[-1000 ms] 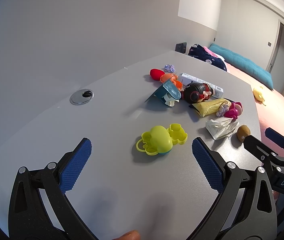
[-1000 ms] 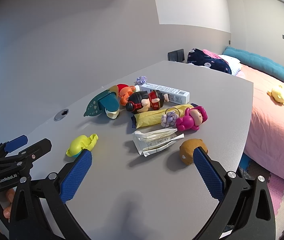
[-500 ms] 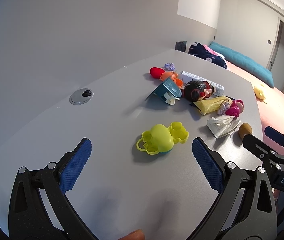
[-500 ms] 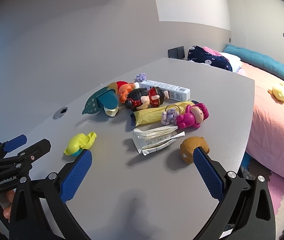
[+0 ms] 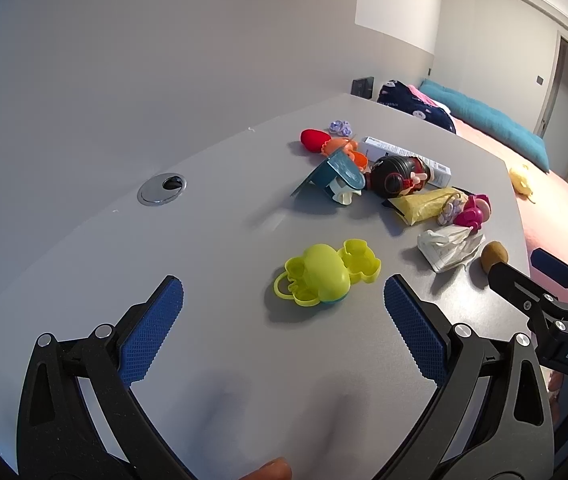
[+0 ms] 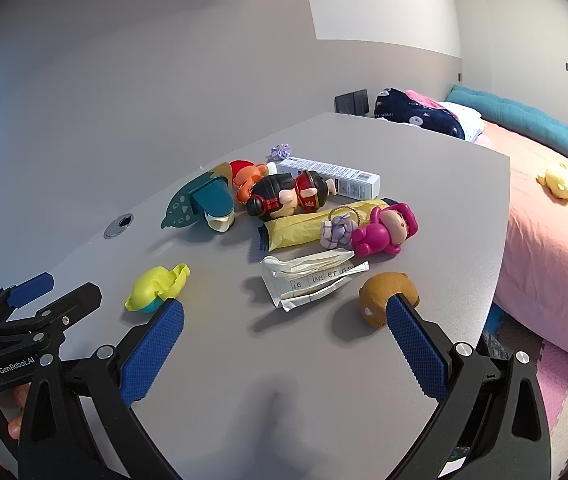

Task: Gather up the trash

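A crumpled white paper wrapper (image 6: 312,276) lies on the grey table (image 6: 424,184), also in the left wrist view (image 5: 450,246). Behind it lies a yellow snack packet (image 6: 304,228), which also shows in the left wrist view (image 5: 424,205), and a white box (image 6: 330,176). My right gripper (image 6: 284,332) is open and empty, just short of the wrapper. My left gripper (image 5: 281,316) is open and empty, near a yellow-green toy (image 5: 324,274).
Toys lie around the trash: a teal dinosaur (image 6: 199,204), a black-and-red doll (image 6: 288,196), a pink doll (image 6: 384,230), a brown plush (image 6: 384,296). A cable grommet (image 5: 161,188) sits near the wall. A pink bed (image 6: 556,232) stands past the table's right edge.
Both grippers have moved slightly forward toward the pile; the objects look a little nearer. Both stay open. Nothing on the table has moved.
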The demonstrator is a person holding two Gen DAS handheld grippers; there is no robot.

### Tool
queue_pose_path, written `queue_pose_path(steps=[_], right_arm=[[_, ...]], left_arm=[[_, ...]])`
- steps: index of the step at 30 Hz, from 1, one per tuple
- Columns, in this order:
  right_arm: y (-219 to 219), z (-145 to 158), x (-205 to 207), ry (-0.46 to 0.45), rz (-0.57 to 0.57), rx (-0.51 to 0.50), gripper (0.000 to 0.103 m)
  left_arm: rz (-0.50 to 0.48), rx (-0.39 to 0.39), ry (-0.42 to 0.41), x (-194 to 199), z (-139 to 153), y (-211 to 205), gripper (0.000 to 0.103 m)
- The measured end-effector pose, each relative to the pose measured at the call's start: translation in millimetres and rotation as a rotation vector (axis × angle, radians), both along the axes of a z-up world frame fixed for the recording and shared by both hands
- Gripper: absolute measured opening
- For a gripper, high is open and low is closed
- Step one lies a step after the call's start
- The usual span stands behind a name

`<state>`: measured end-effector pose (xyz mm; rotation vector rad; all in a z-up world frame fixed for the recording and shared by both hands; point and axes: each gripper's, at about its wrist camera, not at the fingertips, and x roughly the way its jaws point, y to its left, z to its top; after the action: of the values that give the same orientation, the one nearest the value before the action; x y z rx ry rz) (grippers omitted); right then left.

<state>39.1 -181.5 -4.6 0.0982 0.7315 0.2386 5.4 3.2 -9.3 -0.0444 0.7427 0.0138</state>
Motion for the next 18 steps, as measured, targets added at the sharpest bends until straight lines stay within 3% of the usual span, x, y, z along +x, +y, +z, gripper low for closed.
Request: queue_pose_path(steps=[13, 18], right_arm=[[-10, 2, 11, 0.026, 0.026, -0.018, 0.101], [-21, -6, 27, 0.067, 0.037, -0.01, 0.101]], left_arm=[[0.001, 0.011, 0.038, 12, -7, -3, 0.097], [-0.048, 0.022, 0.054, 27, -11, -10, 0.097]])
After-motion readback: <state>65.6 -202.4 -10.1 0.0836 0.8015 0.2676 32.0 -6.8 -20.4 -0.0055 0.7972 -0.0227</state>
